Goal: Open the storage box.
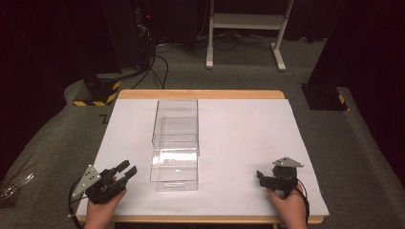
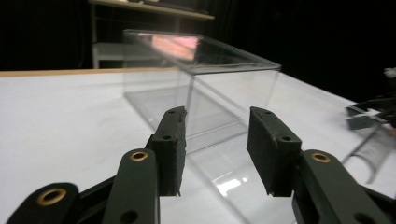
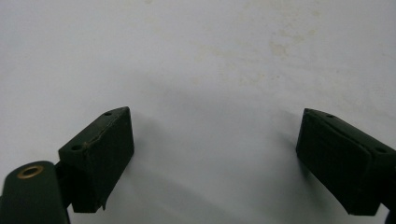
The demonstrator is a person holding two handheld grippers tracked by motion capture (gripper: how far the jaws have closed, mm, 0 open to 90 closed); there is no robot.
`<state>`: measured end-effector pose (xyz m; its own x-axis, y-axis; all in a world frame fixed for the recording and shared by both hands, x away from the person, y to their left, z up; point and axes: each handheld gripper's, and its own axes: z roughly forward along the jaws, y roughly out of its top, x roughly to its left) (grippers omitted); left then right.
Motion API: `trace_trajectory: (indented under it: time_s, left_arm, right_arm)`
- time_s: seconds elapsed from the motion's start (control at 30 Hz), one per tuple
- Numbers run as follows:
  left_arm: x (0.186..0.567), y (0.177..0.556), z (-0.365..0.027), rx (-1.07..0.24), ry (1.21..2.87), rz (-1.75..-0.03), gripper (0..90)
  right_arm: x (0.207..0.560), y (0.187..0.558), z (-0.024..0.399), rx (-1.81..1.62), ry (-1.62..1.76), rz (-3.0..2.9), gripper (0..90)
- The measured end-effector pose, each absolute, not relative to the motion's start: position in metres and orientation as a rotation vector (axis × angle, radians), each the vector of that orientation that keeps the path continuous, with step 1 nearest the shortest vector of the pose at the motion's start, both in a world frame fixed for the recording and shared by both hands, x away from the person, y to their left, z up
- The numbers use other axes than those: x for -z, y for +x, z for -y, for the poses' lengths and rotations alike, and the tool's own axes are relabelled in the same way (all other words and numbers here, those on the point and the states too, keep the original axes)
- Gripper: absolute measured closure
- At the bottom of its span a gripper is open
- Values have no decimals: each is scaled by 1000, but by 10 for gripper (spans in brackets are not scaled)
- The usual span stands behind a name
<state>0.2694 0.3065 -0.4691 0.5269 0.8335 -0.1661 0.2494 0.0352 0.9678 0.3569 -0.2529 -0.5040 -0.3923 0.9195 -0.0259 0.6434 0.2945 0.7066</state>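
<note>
A clear plastic box (image 1: pixel 175 143) lies lengthwise on the white table, its near part looking like a drawer pulled toward me. My left gripper (image 1: pixel 127 171) rests at the table's near left, open and empty, its jaws pointing toward the box's near end. In the left gripper view the box (image 2: pixel 205 88) stands just beyond the open fingertips (image 2: pixel 215 149). My right gripper (image 1: pixel 260 177) sits at the near right, well apart from the box. In the right gripper view its jaws (image 3: pixel 212 154) stand wide open over the bare white surface, nothing between them.
The white table top (image 1: pixel 248 138) has a wooden back edge (image 1: pixel 200 94). Beyond it on the grey floor stand a white desk frame (image 1: pixel 246 28), black equipment with cables (image 1: pixel 143 43) and a yellow-black striped base (image 1: pixel 98 93). The right gripper shows far off (image 2: pixel 373 112) in the left gripper view.
</note>
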Motion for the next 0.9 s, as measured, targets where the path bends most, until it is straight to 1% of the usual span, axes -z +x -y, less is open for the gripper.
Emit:
trace_trajectory:
  time_s: [0.2,0.4,0.53,0.67,0.7,0.9]
  left_arm:
    - [481,279,-313,-691,1617,-1086,523]
    - [496,292,-314,-749,1736,-1217,485]
    - [503,299,-311,-745,1823,-1276,465]
    - [505,302,-307,-721,1871,-1298,416]
    - [505,303,-307,-708,1876,-1305,401]
    - [506,304,-305,-703,1900,-1306,378]
  right_arm:
    - [504,357,253,-864,1396,-2139,114]
    - [504,357,253,-865,1396,-2139,114]
    - [504,357,253,-865,1396,-2139,114]
    - [504,357,253,-864,1396,-2138,114]
    - [504,357,253,-864,1396,-2138,115]
    - [504,357,253,-864,1396,-2138,115]
